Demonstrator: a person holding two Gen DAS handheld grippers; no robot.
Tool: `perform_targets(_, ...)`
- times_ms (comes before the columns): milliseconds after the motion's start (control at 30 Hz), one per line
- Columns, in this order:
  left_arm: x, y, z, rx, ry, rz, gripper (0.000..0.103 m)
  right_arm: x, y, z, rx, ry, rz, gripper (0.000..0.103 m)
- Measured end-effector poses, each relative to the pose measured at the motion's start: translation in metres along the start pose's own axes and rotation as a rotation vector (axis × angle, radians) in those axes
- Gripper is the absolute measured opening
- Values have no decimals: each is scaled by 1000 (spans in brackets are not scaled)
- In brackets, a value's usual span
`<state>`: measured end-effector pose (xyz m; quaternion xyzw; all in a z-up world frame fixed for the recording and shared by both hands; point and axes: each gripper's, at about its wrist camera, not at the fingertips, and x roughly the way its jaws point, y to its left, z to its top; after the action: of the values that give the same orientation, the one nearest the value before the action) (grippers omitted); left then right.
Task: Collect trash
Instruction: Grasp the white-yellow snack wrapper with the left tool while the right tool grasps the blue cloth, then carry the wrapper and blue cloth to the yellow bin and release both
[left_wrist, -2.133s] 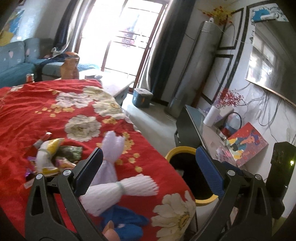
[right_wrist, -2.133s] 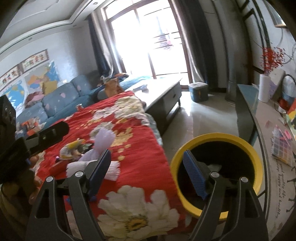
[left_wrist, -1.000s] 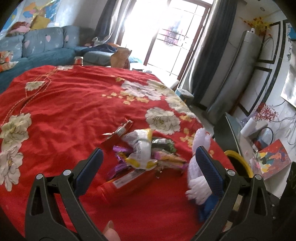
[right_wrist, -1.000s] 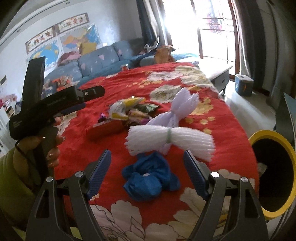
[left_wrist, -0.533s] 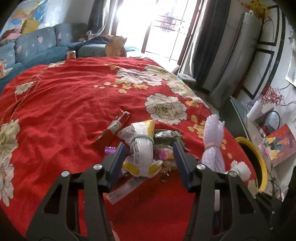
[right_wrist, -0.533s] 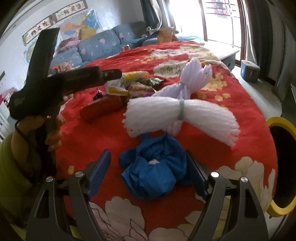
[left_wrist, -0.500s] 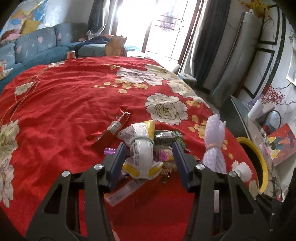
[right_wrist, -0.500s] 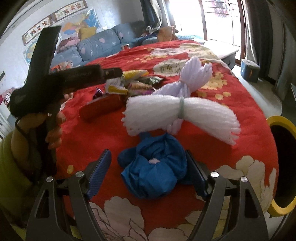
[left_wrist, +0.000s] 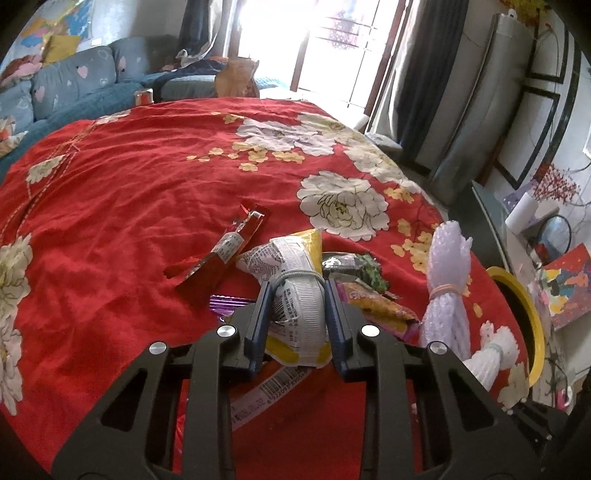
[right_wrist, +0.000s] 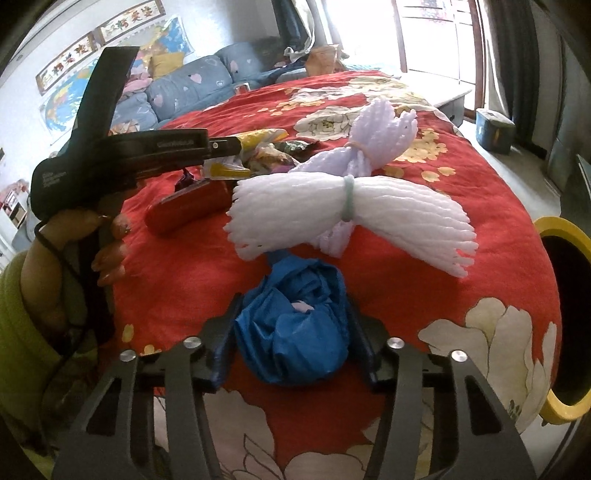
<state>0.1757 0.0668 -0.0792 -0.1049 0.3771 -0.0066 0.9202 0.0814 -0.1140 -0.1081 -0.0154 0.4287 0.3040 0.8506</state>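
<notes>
On the red cloth, beside the yellow bin, the left claw is closing on a white snack bag and the right claw is closing on a blue wad. Both pairs of pads already touch their trash. Squeeze gently but firmly, then lift straight up so the foam nets nearby do not snag.

A blue heart-patterned sofa stands beyond the red flowered cloth, with dark curtains by the bright window
</notes>
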Motion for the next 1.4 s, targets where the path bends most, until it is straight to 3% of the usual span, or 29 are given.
perform_targets(133, -11, 3, 2, -30, -39, -45, 21, -3, 0, -1, -8, 1, 18, 32)
perform_targets(300, -33, 8, 8, -66, -98, -92, 20, -8, 9, -2, -52, 0, 64, 27)
perform_targets(767, -79, 13, 17, -96, -190, -151, 20, -39, 31, 2, -135, -101, 117, 25)
perform_targets(1400, -87, -34, 9, -5, -185, -237, 20, -77, -12, 15, -11, -217, 47, 25)
